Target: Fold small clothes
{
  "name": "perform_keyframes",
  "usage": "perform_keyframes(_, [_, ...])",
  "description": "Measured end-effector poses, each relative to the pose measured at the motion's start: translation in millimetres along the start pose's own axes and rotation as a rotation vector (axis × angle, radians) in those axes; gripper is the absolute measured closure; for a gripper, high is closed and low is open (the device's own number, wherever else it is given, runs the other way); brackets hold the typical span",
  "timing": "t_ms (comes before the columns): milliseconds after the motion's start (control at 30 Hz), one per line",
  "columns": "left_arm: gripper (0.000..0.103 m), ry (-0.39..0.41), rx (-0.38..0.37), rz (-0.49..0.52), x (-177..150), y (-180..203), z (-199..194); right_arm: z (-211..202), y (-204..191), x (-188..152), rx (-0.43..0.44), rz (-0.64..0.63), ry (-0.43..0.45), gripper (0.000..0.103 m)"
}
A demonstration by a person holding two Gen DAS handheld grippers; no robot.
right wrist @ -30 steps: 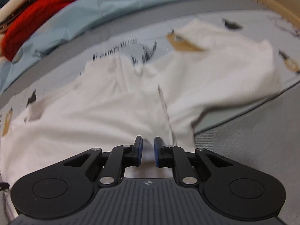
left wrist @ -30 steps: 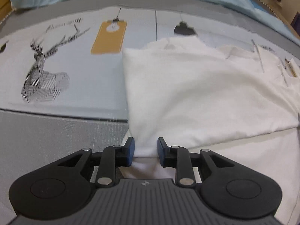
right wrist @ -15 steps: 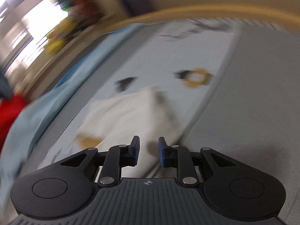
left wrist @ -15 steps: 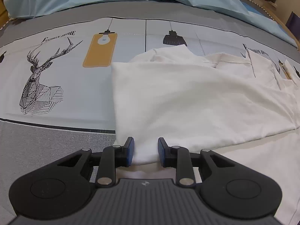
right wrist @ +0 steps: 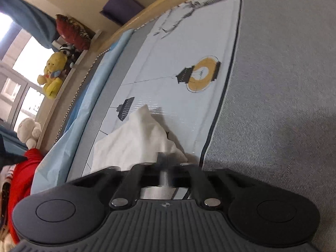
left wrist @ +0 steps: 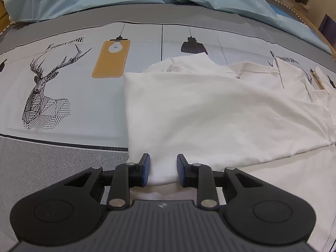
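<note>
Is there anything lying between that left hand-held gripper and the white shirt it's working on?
Nothing visible. The left hand-held gripper already has a fold of the white shirt sitting between its open jaws.

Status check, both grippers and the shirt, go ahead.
Left gripper open, fingers either side of white shirt hem fold. Right gripper motion-blurred, state unreadable, white cloth just ahead. Shirt partly folded on bedspread. Nothing blocking.

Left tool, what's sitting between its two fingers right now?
In the left wrist view, a folded corner of the white garment lies between the open fingers of the left tool; neither visibly presses it.
</note>
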State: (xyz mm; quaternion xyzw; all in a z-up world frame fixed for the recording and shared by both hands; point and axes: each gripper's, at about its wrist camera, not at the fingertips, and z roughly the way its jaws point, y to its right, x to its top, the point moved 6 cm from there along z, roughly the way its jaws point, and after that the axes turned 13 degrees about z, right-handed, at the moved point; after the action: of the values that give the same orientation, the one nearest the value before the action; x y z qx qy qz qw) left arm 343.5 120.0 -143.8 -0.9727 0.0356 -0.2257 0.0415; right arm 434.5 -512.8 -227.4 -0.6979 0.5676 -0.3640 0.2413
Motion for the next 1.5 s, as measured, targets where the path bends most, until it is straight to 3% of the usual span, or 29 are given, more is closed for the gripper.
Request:
perform_keyframes(133, [0.073, 0.007, -0.003, 0.0, 0.9, -1.5, -3.1, -10.2, -9.7, 0.4, 0.041, -0.028, 0.022, 0.102])
perform_keyframes(300, [0.073, 0.01, 0.004, -0.015, 1.8, -7.3, -4.3, -41.6, -62.2, -18.9, 0.13, -0.183, 0.068, 0.102])
perform_keyframes(367, [0.073, 0.012, 0.006, -0.021, 2.9, -9.0, -4.9, -72.6, -104.3, -52.2, 0.221, -0.347, 0.071, 0.102])
perform_keyframes(433, [0.073, 0.017, 0.006, -0.026, 4.2, -9.9, -6.7, -110.5, -151.0, -113.7, 0.348, -0.607, 0.043, 0.102])
perform_keyframes(500, [0.073, 0.022, 0.003, -0.03, 5.3, -9.5, -8.1, -141.2, -174.3, -185.8, 0.501, -0.769, -0.109, 0.102])
perform_keyframes(567, [0.073, 0.022, -0.004, -0.036, 6.2, -9.2, -8.8, -155.0, -175.4, -258.7, 0.582, -0.886, -0.376, 0.102])
perform_keyframes(667, [0.073, 0.03, -0.017, -0.055, 8.1, -10.2, -11.6, -165.4, -157.1, -325.1, 0.544, -0.995, -0.608, 0.097])
perform_keyframes(767, [0.073, 0.041, -0.026, -0.079, 9.7, -14.0, -16.0, -171.8, -143.9, -342.3, 0.432, -0.993, -0.685, 0.09])
perform_keyframes(867, [0.073, 0.05, -0.034, -0.096, 12.2, -17.4, -19.2, -171.0, -139.0, -323.0, 0.303, -0.887, -0.664, 0.082])
perform_keyframes(967, [0.073, 0.052, -0.04, -0.113, 12.6, -20.2, -20.8, -164.6, -129.8, -295.1, 0.232, -0.798, -0.556, 0.074])
perform_keyframes(1033, [0.073, 0.053, -0.045, -0.112, 12.5, -19.5, -21.4, -154.7, -120.3, -279.0, 0.19, -0.786, -0.471, 0.073])
perform_keyframes(1100, [0.073, 0.056, -0.064, -0.109, 12.3, -16.7, -21.5, -139.4, -110.5, -269.6, 0.132, -0.769, -0.44, 0.072])
perform_keyframes(1167, [0.073, 0.054, -0.145, -0.146, 11.2, -10.4, -18.9, -125.9, -101.6, -264.1, 0.077, -0.709, -0.453, 0.072])
perform_keyframes(1300, [0.071, 0.006, -0.397, -0.249, 8.8, 22.7, -4.7, -109.4, -99.1, -259.6, 0.027, -0.612, -0.452, 0.072])
perform_keyframes(1400, [0.07, -0.031, -0.458, -0.236, 9.1, 51.8, 6.7, -106.2, -95.6, -254.0, 0.017, -0.55, -0.451, 0.072])
perform_keyframes(1500, [0.07, -0.055, -0.439, -0.236, 7.2, 68.5, 18.4, -100.2, -94.6, -245.7, 0.008, -0.507, -0.445, 0.072])
